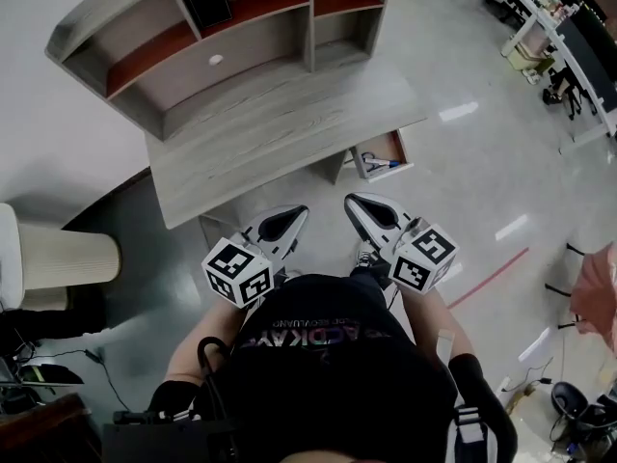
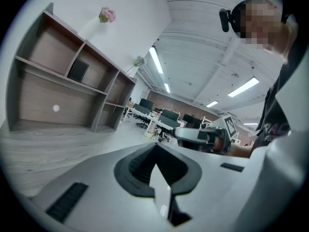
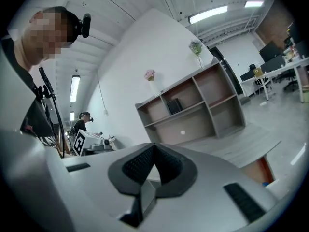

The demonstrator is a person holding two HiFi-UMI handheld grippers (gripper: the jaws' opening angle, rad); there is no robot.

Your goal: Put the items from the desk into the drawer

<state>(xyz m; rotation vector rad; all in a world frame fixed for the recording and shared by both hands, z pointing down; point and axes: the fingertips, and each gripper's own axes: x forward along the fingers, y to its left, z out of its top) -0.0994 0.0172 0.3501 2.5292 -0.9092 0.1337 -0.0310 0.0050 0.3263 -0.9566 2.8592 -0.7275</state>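
Note:
The grey wood-grain desk [image 1: 270, 123] with its shelf hutch stands ahead of me, and its top is bare. At its right end the small drawer [image 1: 395, 145] is pulled out, with a blue item [image 1: 386, 164] lying inside. My left gripper [image 1: 294, 215] and right gripper [image 1: 359, 204] hang side by side close to my body, over the floor short of the desk. Both are shut with nothing between their jaws. The left gripper [image 2: 155, 149] points along the desk top [image 2: 29, 144]. The right gripper [image 3: 153, 149] faces the hutch, with the open drawer [image 3: 263, 170] at lower right.
A black frame [image 1: 207, 0] stands in an upper shelf. A cream ribbed bin [image 1: 63, 257] sits on the floor at left, with cables beside it. Office desks and chairs [image 1: 569, 37] line the far right. A red tape line [image 1: 487, 278] crosses the floor. Another person [image 3: 87, 122] stands in the distance.

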